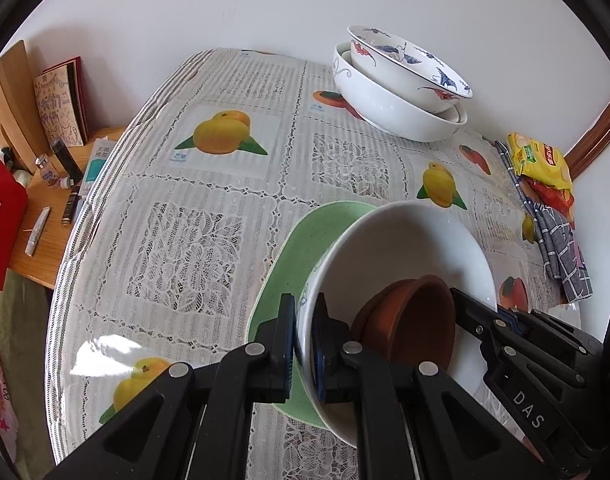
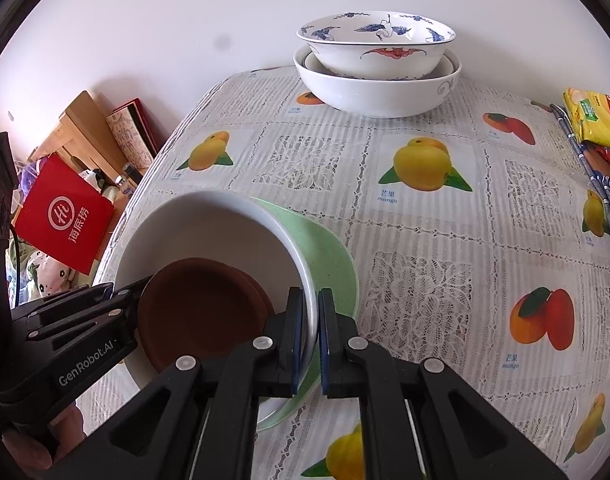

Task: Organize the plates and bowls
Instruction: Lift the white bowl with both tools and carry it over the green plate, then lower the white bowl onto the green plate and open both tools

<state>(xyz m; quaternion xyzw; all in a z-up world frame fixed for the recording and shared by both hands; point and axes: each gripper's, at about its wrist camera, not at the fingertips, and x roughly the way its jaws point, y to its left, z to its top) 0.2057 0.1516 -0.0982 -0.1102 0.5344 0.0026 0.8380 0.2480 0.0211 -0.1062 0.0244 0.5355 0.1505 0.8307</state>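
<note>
On the fruit-print tablecloth a white bowl is carried by both grippers over a green plate. The bowl is tilted, and whether its base touches the plate I cannot tell. Inside it lie two small brown dishes, one nested in the other, leaning toward the low side.

From the left wrist view, the left gripper is clenched on the bowl's rim at about 8 o'clock of the bowl, one finger outside and one inside the wall. In the same view the right gripper comes in at 4 o'clock. From the right wrist view, the right gripper is also clamped on the rim, at about 4 o'clock of the bowl as that view shows it. Both tools point steeply down toward the table.

I judge the bowl to be ceramic: stiff, rather heavy, glazed and slippery, and it will chip if it knocks the plate. The thin rim is the only good hold, and two opposite grips keep it from turning. The loose brown dishes can slide, so the bowl should be made level.

At 1 o'clock in the left view, well apart, stands the stack of large bowls, a painted one in a plain white one.
</note>
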